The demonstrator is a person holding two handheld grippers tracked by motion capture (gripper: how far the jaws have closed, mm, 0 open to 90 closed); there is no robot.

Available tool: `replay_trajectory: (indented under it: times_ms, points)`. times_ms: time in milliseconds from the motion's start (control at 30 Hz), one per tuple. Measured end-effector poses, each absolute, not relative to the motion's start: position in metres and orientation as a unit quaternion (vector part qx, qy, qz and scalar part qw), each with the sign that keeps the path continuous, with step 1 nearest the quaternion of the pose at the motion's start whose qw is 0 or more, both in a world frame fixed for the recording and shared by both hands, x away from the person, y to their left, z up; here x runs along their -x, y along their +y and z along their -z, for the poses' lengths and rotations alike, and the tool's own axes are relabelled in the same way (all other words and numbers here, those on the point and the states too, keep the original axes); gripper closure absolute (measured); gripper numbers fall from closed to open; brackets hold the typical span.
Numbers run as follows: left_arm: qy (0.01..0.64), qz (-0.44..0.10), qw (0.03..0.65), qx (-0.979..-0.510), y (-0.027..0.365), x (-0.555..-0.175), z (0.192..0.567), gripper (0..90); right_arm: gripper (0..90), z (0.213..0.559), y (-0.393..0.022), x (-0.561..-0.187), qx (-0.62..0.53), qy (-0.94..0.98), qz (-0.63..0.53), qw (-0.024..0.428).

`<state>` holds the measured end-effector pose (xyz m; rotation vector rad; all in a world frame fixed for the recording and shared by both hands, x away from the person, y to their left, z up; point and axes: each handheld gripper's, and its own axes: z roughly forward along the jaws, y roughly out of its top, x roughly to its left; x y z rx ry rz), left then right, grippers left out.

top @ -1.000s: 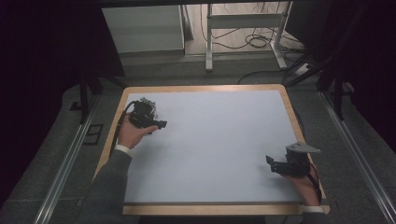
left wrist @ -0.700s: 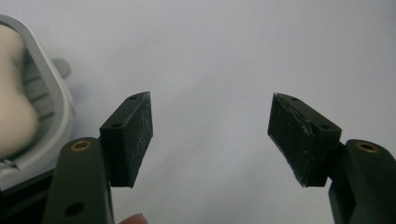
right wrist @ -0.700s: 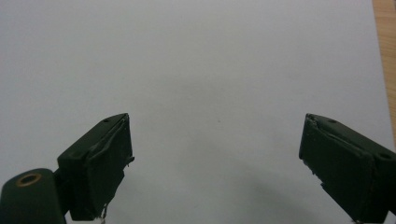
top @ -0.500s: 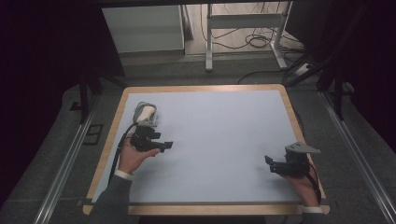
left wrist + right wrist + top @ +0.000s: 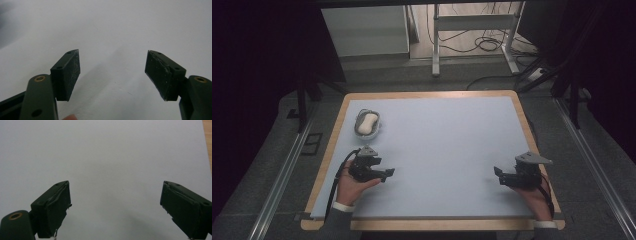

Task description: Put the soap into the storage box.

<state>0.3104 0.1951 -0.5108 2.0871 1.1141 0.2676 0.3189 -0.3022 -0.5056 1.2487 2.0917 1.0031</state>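
A small grey dish [image 5: 381, 123] with a white oblong object [image 5: 367, 123] in it rests on the pale blue mat near the table's far left. My left gripper [image 5: 388, 173] is held in a hand nearer the front left, well short of the dish, pointing right. Its jaws stand wide apart over bare mat in the left gripper view [image 5: 112, 72]. My right gripper [image 5: 497, 175] sits at the front right, pointing left. Nothing lies between its spread jaws in the right gripper view [image 5: 115, 207].
The pale blue mat [image 5: 442, 145] covers the table inside a wooden rim [image 5: 432, 93]. Beyond the far edge stand a white cabinet [image 5: 364, 30] and a metal frame [image 5: 472, 22] with cables on the floor. Rails run along both sides of the table.
My left gripper has pulled back from the far left toward the front, uncovering the dish with the white object. The right gripper has stayed in place.
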Motion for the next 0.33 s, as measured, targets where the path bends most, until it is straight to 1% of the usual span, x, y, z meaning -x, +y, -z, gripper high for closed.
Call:
replay_trajectory:
  times_ms: [333]
  points:
    - [0.43, -0.103, 0.378, -0.813, 0.1939, -0.3105, 0.5101, 28.1, 9.4, 0.505, -0.3003, -0.3181, -0.456, 0.769, -0.373, 0.251]
